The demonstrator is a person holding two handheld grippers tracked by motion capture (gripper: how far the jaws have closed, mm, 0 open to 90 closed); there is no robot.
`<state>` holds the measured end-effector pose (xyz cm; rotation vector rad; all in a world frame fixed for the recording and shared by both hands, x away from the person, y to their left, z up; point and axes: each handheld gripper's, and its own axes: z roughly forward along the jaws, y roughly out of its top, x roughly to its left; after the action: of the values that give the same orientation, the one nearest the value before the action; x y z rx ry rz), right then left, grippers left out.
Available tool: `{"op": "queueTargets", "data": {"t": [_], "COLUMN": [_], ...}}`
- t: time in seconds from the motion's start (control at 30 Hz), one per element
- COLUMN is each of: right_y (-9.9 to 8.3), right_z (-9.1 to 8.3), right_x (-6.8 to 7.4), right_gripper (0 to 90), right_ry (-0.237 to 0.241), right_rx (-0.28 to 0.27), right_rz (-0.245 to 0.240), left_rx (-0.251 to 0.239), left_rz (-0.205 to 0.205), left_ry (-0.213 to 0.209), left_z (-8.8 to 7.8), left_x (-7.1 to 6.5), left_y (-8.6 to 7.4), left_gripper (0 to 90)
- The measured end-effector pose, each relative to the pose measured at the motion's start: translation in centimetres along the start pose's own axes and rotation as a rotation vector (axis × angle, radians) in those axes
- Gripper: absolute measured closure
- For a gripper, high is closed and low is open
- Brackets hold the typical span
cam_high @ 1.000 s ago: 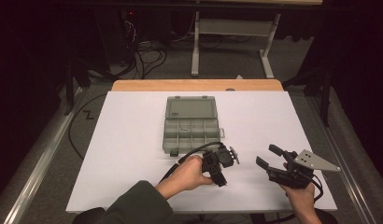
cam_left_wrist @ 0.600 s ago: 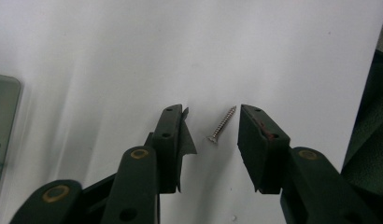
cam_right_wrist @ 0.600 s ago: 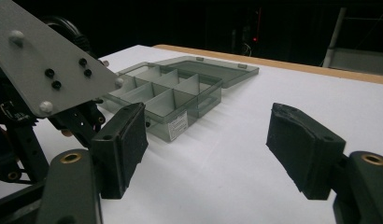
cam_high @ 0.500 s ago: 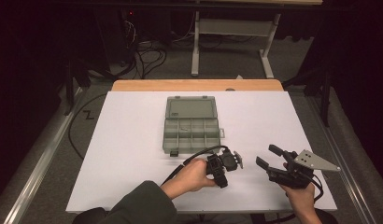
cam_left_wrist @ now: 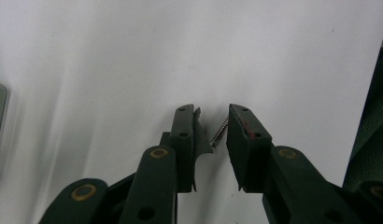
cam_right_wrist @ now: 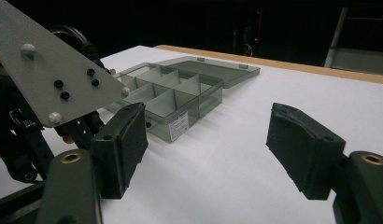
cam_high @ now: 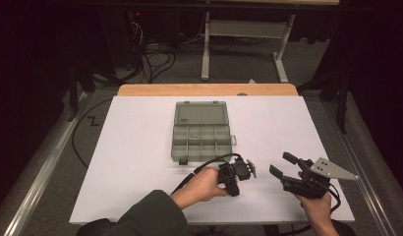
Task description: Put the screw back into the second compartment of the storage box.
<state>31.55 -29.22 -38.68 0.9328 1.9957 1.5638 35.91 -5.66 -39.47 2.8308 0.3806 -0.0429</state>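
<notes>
Jaws of the left gripper (cam_left_wrist: 212, 135) have just been closing on a small silver threaded screw (cam_left_wrist: 220, 132), which lies on the white surface (cam_high: 140, 147) btwn them. In the left gripper view there's a visible gap on each side of the screw, so pads aren't pressing yet: not grasped, still released. Jaws point down at the surface near its front edge, roughly mid-width, just in front of the box.

Right gripper (cam_high: 287, 169) sits w/ jaws spread wide and nothing btwn them, held near the front right corner of the surface, well apart from the screw. Looks idle, waiting.

Grey translucent plastic compartment box (cam_high: 202, 140) stands open at the centre of the surface, lid folded back toward the far edge. Dividers show clearly in the right gripper view (cam_right_wrist: 173, 100); compartments look mostly bare, though something small may lie in one, too tiny to tell from the high view.

Progress, as a judgement: early in this pick. Box already open, left gripper lined up over the screw; grip itself not done. Left to do: finish the squeeze, lift, carry the screw over to the box, drop it in a compartment. Screw is thin and lies at a slant btwn the pads, so it could roll or skid out as the jaws meet.
</notes>
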Motion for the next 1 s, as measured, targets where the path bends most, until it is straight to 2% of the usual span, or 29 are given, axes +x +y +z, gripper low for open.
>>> {"op": "queueTargets", "data": {"t": [0.53,0.83,1.0], "right_y": [0.0,0.01,0.01], "right_z": [0.0,0.01,-0.03], "right_x": [-0.03,-0.09,-0.07], "right_gripper": [30.5,30.5,30.5], "right_ry": [-0.001,0.009,0.0], "right_rx": [0.001,-0.002,0.0], "right_rz": [0.0,-0.002,-0.001], "left_rx": [0.01,-0.001,0.01], "left_rz": [0.026,0.027,0.032], "left_ry": [0.024,0.015,0.02], "left_z": [0.13,0.06,0.23], "left_x": [-0.24,-0.23,-0.33], "left_y": [0.22,0.41,0.61], "left_gripper": [82.1,80.3,81.7]}}
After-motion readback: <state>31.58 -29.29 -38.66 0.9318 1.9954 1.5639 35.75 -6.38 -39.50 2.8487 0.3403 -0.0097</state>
